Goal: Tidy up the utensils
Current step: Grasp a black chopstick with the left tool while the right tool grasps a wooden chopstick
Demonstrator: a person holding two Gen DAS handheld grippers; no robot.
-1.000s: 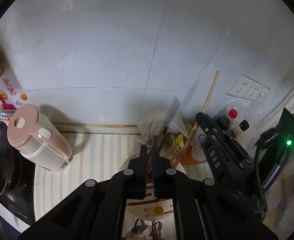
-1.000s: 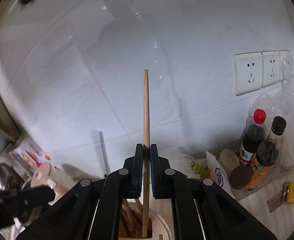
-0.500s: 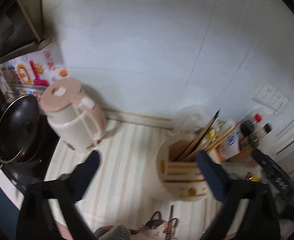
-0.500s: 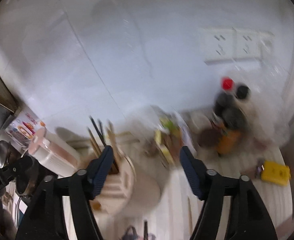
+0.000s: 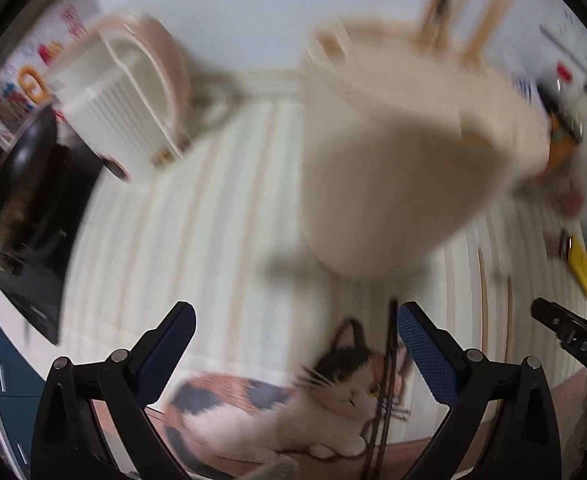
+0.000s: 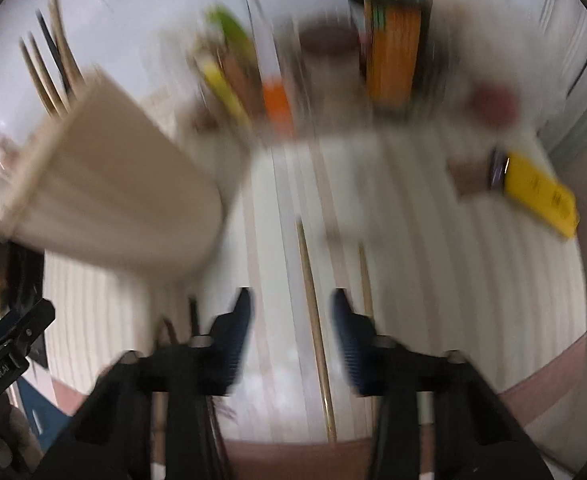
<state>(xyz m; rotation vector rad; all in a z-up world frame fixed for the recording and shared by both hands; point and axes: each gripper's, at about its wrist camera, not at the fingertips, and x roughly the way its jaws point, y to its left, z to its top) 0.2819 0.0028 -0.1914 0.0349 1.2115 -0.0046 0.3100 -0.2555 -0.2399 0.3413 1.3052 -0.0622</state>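
Both claws are gaping empty: left claw (image 5: 295, 334) beneath the holder (image 5: 393, 168), right claw (image 6: 292, 316) straddling a chopstick (image 6: 313, 328).

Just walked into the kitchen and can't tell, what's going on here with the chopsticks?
A person is sorting chopsticks into the beige utensil holder, which already has several standing in it. Both grippers are open and empty. The right gripper is over a wooden chopstick lying on the striped mat, with another alongside. The left gripper hangs over dark chopsticks on the cat-print mat. Both views are motion-blurred.
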